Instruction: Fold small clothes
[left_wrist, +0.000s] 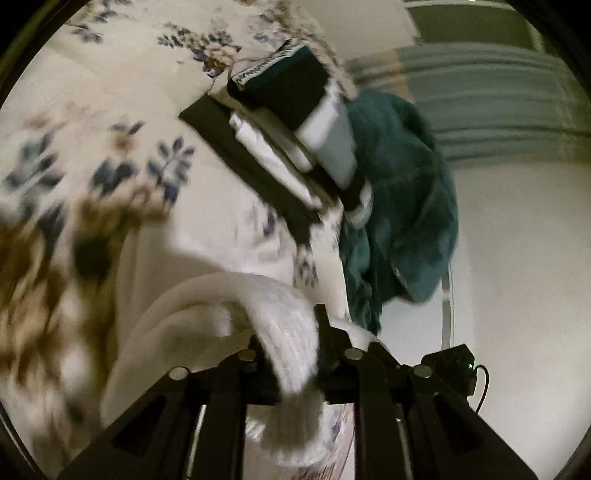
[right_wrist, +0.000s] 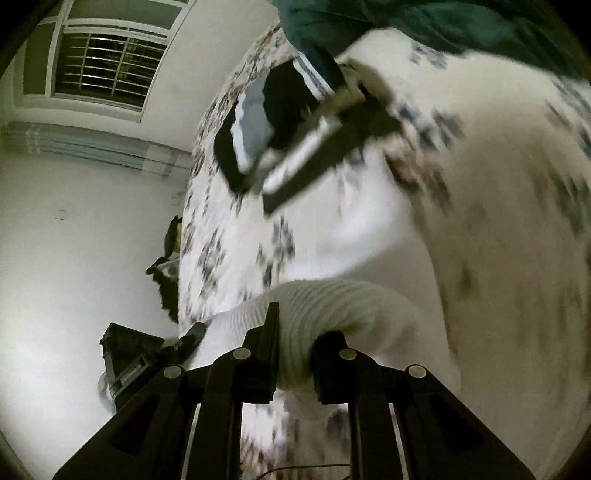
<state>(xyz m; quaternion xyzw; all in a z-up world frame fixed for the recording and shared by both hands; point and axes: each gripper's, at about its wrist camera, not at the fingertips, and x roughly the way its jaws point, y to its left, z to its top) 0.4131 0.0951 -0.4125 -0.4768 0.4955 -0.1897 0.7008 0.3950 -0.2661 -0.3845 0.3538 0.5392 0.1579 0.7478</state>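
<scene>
Left gripper (left_wrist: 291, 354): jaws clamped on white ribbed sock (left_wrist: 273, 314).
Right gripper (right_wrist: 295, 343): jaws pinching the same sock (right_wrist: 321, 306).
Bed: floral bedspread (left_wrist: 122, 81), folded pile (left_wrist: 288, 122), teal garment (left_wrist: 402, 192).

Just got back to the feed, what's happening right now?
A person is folding small clothes on a floral bedspread. Each hand-held gripper, left and right, is shut on a white ribbed sock. A stack of folded clothes and a teal garment lie further along the bed.
</scene>
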